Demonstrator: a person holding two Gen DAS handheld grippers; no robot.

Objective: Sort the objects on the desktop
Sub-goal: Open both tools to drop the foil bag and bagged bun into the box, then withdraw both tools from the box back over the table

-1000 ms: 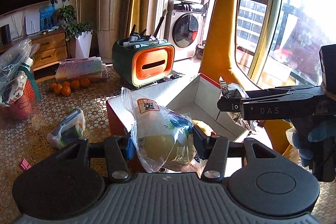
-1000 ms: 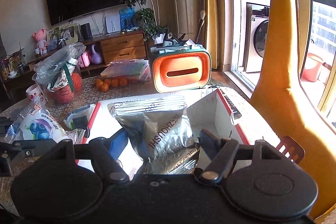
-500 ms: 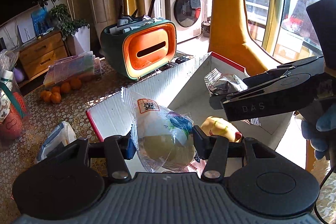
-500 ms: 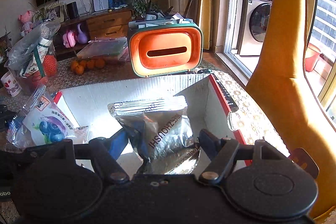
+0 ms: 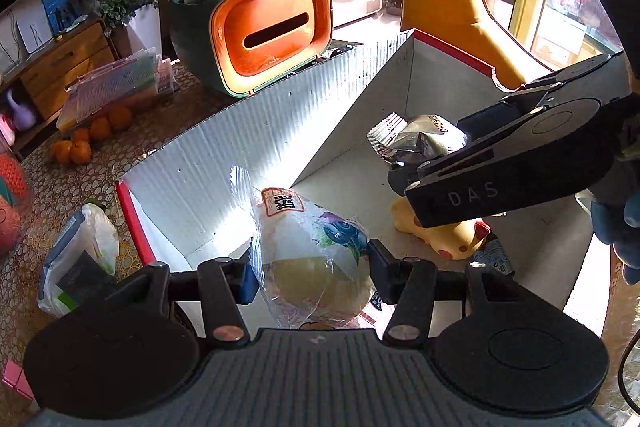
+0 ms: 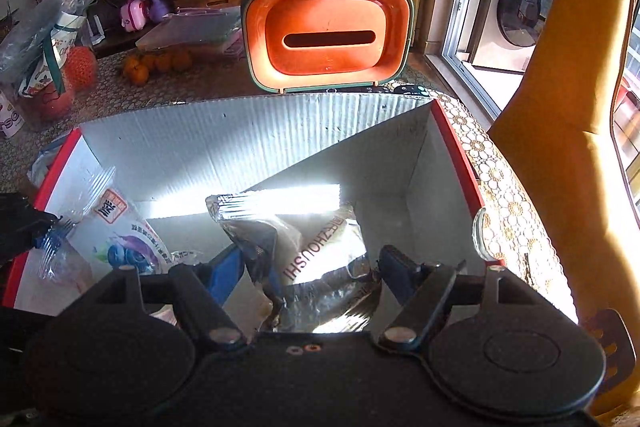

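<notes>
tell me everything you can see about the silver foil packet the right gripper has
The silver foil packet is a crinkled, shiny pouch with a crimped seal along its top edge and a pale panel printed with dark letters. It stands roughly upright, pinched between the pads of the right gripper, inside the open cardboard box, above its floor. Sunlight glares off the foil. The left wrist view shows it above a yellow toy.

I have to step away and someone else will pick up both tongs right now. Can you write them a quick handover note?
Left tongs: shut on the clear bread bag, above the open cardboard box.
Right tongs: shut on the silver foil snack bag, also over the box.
Done: a yellow toy already lies in the box.
Left: release both bags into the box; the wipes pack still sits on the table outside it.
</notes>
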